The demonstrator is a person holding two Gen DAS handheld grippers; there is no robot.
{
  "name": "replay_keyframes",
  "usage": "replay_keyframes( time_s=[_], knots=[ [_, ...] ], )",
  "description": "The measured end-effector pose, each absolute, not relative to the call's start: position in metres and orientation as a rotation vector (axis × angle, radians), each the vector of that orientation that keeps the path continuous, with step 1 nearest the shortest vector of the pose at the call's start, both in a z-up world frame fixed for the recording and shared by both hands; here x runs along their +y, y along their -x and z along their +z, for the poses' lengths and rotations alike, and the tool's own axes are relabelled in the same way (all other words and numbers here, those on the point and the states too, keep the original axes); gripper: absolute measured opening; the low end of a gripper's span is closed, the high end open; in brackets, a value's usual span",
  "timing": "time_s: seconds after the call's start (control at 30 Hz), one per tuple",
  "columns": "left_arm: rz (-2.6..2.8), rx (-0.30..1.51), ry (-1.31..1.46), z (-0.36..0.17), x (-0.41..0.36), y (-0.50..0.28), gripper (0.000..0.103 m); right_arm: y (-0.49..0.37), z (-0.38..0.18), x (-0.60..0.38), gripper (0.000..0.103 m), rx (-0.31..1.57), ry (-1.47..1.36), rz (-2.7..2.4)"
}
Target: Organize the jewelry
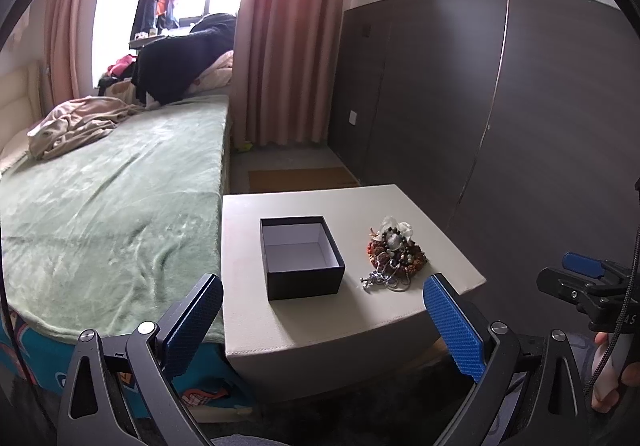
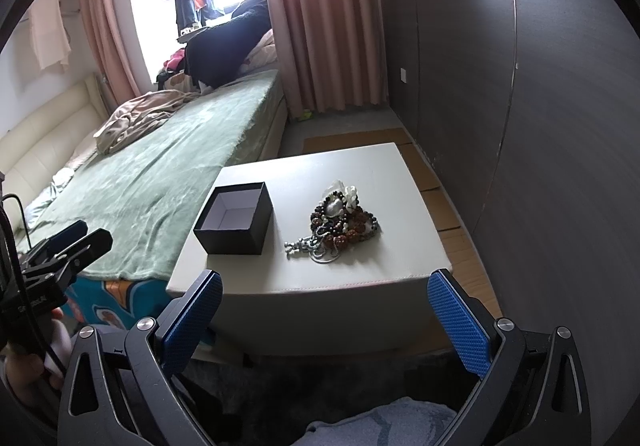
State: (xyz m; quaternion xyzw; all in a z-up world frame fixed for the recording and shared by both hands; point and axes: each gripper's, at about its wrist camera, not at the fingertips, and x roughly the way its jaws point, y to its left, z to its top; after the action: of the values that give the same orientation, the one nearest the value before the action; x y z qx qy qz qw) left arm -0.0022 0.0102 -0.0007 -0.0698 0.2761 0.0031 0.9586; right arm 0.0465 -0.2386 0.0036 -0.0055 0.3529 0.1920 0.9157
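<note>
Left gripper (image 1: 322, 320) jaws spread wide, nothing held. Black box (image 1: 301, 258), lid off, white interior bare, sits on the cream table (image 1: 400, 310). Jewelry pile (image 1: 394, 256) lies at the box's 3 o'clock, apart from it. Right gripper (image 2: 324, 320) spread wide, nothing held.

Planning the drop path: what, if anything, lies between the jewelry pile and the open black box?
Nothing visible: bare white tabletop separates the tangled pile of beaded jewelry from the open, empty black cardboard box.
</note>
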Motion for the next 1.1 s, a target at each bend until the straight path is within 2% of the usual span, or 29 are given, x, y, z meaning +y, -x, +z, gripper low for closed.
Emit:
replay_keyframes(
  time_s=[0.4, 0.77, 0.93, 1.1],
  knots=[
    [-0.019, 0.573, 0.094, -0.002, 0.012, -0.028, 0.1, -0.08, -0.01, -0.256, 0.103, 0.765, -0.022, 0.323],
    [-0.104, 0.657, 0.089, 0.005, 0.015, -0.103, 0.1, -0.15, -0.008, -0.268, 0.103, 0.857, -0.137, 0.295],
    [-0.16, 0.707, 0.085, -0.002, 0.005, -0.138, 0.092, -0.182, -0.017, -0.273, 0.103, 0.906, -0.2, 0.296],
    [-0.214, 0.788, 0.084, -0.012, -0.007, -0.172, 0.075, -0.209, -0.026, -0.271, 0.102, 0.943, -0.23, 0.311]
  ],
)
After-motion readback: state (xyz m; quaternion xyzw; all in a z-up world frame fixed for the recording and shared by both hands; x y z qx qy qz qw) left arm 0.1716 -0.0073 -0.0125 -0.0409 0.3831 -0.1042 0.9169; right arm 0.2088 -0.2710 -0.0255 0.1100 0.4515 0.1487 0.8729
